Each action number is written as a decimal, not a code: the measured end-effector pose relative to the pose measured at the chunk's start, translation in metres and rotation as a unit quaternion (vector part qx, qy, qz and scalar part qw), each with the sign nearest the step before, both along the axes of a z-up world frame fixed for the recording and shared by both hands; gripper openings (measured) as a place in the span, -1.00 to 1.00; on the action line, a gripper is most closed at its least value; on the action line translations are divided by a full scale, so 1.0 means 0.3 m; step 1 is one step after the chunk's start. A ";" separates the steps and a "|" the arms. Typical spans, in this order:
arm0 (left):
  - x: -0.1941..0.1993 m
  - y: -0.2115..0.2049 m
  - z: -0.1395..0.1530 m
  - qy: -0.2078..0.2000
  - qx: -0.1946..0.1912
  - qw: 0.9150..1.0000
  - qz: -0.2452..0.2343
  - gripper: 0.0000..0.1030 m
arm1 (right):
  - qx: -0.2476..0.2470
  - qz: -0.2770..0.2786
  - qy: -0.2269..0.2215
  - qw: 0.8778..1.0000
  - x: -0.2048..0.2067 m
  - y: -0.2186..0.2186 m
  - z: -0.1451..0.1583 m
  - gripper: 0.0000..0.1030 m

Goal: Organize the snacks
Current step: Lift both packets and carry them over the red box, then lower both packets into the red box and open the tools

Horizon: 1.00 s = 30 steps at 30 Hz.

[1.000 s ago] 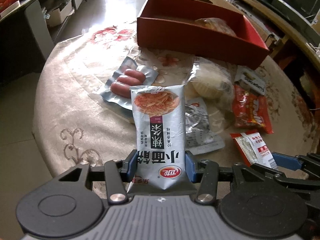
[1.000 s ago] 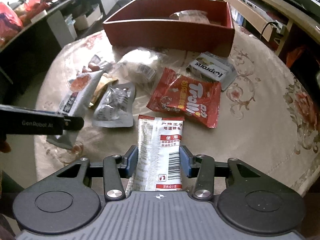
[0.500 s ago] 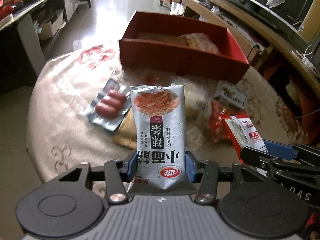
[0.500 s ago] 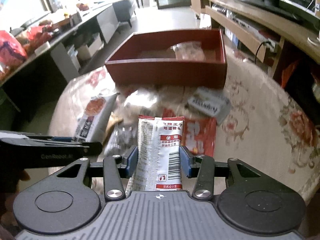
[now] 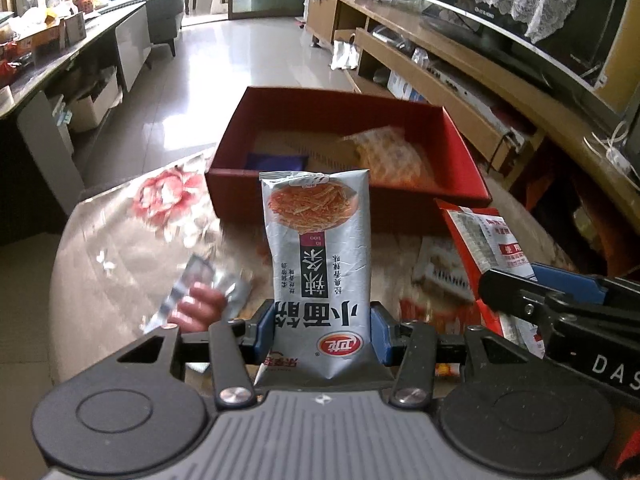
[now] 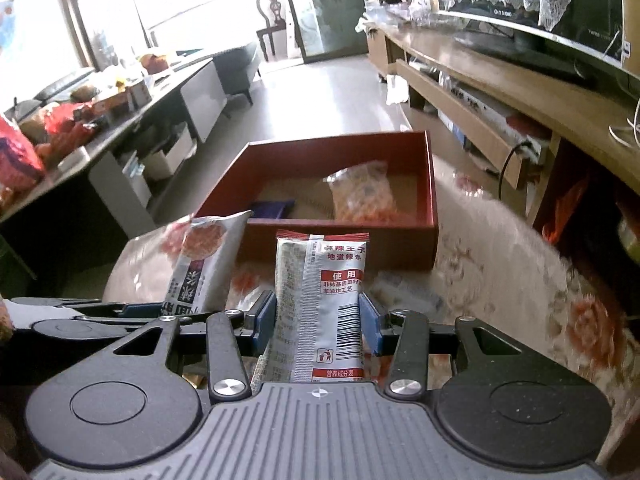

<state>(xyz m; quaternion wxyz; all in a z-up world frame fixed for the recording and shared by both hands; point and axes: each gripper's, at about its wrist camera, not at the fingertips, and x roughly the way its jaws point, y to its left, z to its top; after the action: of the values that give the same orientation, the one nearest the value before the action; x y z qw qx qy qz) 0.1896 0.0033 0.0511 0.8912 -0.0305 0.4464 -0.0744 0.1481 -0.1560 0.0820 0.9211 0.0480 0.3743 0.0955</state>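
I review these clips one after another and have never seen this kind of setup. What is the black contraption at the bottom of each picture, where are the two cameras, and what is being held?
There is no robot here: a person holds a two-finger gripper in each hand, and a fisheye camera on each one looks forward along its fingers. The black shape at the bottom is the gripper's own body.

In the left wrist view, the left gripper is shut on a silver snack packet. In the right wrist view, the right gripper is shut on a red-edged packet.

Ahead, on a floral tablecloth, stands a red box that already holds a clear bag of snacks. More packets lie on the table below, blurred.
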 end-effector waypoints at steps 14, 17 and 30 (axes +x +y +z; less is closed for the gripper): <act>0.195 -0.061 0.028 -0.025 0.020 0.999 0.008 0.00 | -0.008 -0.007 -0.031 0.999 0.175 -0.009 0.058 0.02; 0.233 -0.073 0.025 -0.025 0.021 0.999 0.010 0.00 | -0.010 -0.006 -0.035 0.999 0.210 -0.009 0.066 0.02; 0.388 -0.099 0.000 -0.030 0.040 0.998 0.025 0.00 | -0.025 -0.009 -0.036 0.999 0.356 -0.006 0.040 0.02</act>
<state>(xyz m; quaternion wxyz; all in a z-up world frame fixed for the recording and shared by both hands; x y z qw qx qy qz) 0.3059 -0.0266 0.0511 0.9062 -0.0039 0.4214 -0.0350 0.2548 -0.1579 0.0940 0.9358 0.0248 0.3427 0.0792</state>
